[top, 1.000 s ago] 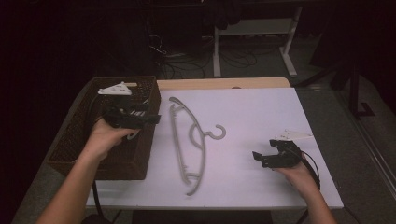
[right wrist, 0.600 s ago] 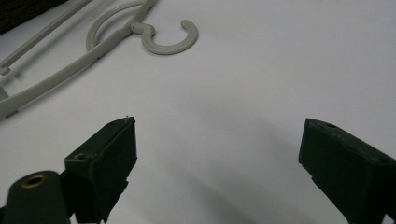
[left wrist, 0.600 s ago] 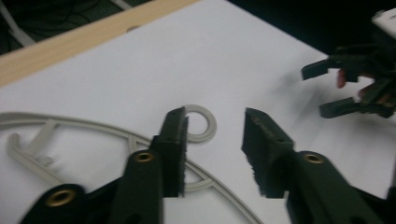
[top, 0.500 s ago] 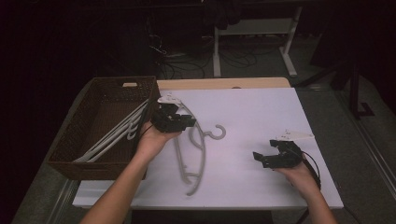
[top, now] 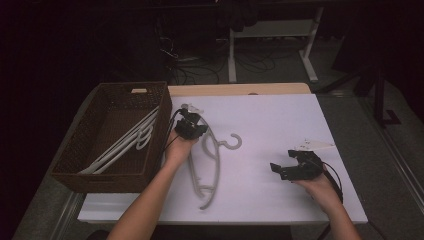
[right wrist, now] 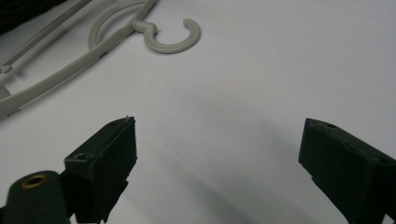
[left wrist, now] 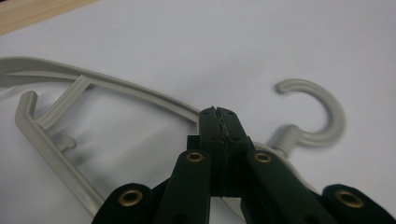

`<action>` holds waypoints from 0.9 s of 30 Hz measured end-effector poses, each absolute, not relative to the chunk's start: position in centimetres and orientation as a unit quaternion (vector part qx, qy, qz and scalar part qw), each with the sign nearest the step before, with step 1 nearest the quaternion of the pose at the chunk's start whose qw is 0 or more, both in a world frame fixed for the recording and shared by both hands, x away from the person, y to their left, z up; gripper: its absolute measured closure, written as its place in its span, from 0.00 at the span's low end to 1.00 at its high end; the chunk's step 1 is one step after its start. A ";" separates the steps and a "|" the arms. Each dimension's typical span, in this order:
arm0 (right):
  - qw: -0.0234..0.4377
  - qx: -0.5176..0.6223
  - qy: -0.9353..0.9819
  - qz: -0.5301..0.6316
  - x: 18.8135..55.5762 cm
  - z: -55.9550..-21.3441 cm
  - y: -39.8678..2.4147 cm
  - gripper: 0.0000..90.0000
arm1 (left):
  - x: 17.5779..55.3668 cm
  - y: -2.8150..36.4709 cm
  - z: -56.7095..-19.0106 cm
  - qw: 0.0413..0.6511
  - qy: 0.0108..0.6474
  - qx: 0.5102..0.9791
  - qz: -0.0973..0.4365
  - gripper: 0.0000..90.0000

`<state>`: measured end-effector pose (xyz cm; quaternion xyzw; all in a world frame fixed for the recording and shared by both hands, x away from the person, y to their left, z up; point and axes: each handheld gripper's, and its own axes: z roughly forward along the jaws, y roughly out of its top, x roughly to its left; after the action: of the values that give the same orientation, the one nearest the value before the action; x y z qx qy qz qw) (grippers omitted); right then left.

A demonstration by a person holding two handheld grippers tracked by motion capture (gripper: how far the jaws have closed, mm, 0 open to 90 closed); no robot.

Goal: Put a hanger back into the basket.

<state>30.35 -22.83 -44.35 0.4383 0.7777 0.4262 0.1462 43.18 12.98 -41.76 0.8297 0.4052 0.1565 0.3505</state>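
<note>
Item: grey plastic hanger [top: 206, 159], flat on white table top [top: 270, 125], left-centre, long axis running near–far, hook [left wrist: 312, 112] curling toward table middle. Just right of wicker basket [top: 75, 150]; not touching as far as can be told.

Left gripper [top: 190, 126]: over hanger's far shoulder, close to the neck. Jaws have just been closing, now pressed together tip to tip; in left gripper view, closed tips sit right at the hanger arm near the neck, nothing visibly between the pads. Whether tips touch the plastic: can't tell.

Right gripper [top: 295, 166]: on table near right-front, well apart from hanger. Jaws spread wide, nothing between them; bare table betw. the pads [right wrist: 109, 154] in right gripper view, hanger hook farther off at top left.

Basket contents: more pale hangers [top: 125, 142], leaning lengthwise, ends up toward the right wall.

Misc.: small white scrap [top: 315, 145] on table just beyond right gripper.
</note>
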 end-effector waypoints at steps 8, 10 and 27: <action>0.145 0.439 0.776 0.429 30.3 -44.3 -22.9 0.12 | 45.3 12.5 -44.0 0.318 0.417 0.834 0.173 1.00; 0.145 0.438 0.777 0.427 30.3 -44.3 -22.9 0.12 | 45.6 12.5 -44.3 0.316 0.418 0.835 0.167 1.00; 0.145 0.438 0.778 0.427 30.4 -44.4 -22.8 0.12 | 45.7 8.1 -44.9 0.322 0.375 0.861 0.121 1.00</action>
<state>30.38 -22.80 -44.35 0.4375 0.7778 0.4274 0.1445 45.69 8.12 -44.89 0.8608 0.3749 0.1211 0.3223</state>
